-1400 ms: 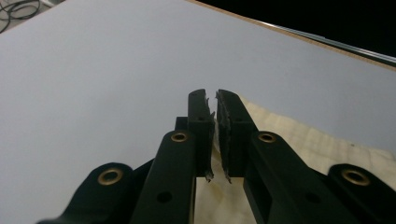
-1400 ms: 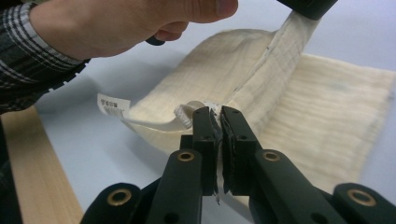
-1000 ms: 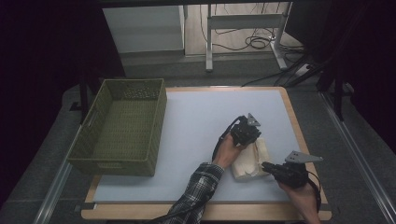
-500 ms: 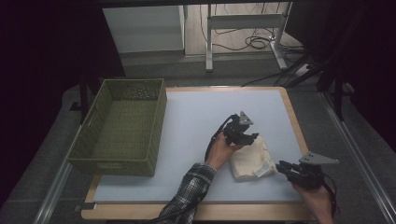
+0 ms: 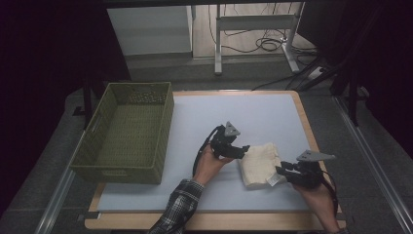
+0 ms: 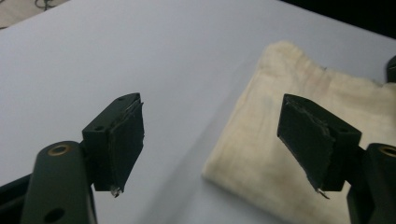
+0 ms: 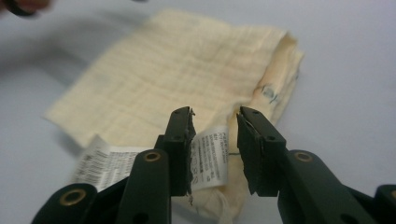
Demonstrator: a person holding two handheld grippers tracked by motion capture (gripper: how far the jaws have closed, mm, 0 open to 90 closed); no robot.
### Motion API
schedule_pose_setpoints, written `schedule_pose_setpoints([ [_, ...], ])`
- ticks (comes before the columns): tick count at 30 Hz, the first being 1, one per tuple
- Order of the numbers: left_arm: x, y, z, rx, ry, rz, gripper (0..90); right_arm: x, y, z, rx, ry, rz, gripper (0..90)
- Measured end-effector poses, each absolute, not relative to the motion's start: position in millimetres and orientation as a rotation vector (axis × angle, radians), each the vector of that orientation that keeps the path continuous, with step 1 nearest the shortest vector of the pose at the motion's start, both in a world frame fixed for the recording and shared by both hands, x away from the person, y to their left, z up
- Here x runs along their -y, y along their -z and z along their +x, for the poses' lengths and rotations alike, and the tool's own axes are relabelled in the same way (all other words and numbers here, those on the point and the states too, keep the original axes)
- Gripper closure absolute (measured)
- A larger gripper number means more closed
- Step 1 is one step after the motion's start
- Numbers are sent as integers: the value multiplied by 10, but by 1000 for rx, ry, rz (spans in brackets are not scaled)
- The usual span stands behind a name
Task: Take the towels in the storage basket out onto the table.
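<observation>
White tabletop [image 5: 195, 122], one cloth [image 5: 258, 163], one basket [image 5: 126, 136]

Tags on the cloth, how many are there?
2. One tag sits between the right gripper's jaws, at the cloth's near edge. The other tag lies flat on the table beside it. More could hide underneath.

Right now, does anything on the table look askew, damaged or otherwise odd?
Little stands out. The folded cloth lies slightly askew to the table edges, with its care label sticking out from one edge, between the jaws of the right hand-held gripper. The green basket sits upright, and no damage shows.
</observation>
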State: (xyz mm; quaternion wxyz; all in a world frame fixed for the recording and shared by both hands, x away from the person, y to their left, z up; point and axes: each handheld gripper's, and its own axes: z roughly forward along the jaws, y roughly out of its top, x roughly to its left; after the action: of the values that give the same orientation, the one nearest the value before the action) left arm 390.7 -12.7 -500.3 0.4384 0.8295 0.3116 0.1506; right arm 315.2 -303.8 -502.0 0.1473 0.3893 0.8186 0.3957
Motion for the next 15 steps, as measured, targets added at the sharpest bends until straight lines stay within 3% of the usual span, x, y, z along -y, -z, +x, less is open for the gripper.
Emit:
schedule_pose_setpoints([
  [3,62,5041,3897,-790,-370,2053,227,2955,5096,3182,-2367,-1037,1102,859],
  [4,48,5045,3894,-793,-367,2049,227,2951,5083,3167,-2361,-1043,1095,874],
  [10,66,5029,3912,-801,-348,2030,221,3047,4845,3030,-2296,-1063,1074,879],
  [15,161,5070,3933,-796,-370,2068,231,3160,5052,3134,-2343,-1012,1158,847],
])
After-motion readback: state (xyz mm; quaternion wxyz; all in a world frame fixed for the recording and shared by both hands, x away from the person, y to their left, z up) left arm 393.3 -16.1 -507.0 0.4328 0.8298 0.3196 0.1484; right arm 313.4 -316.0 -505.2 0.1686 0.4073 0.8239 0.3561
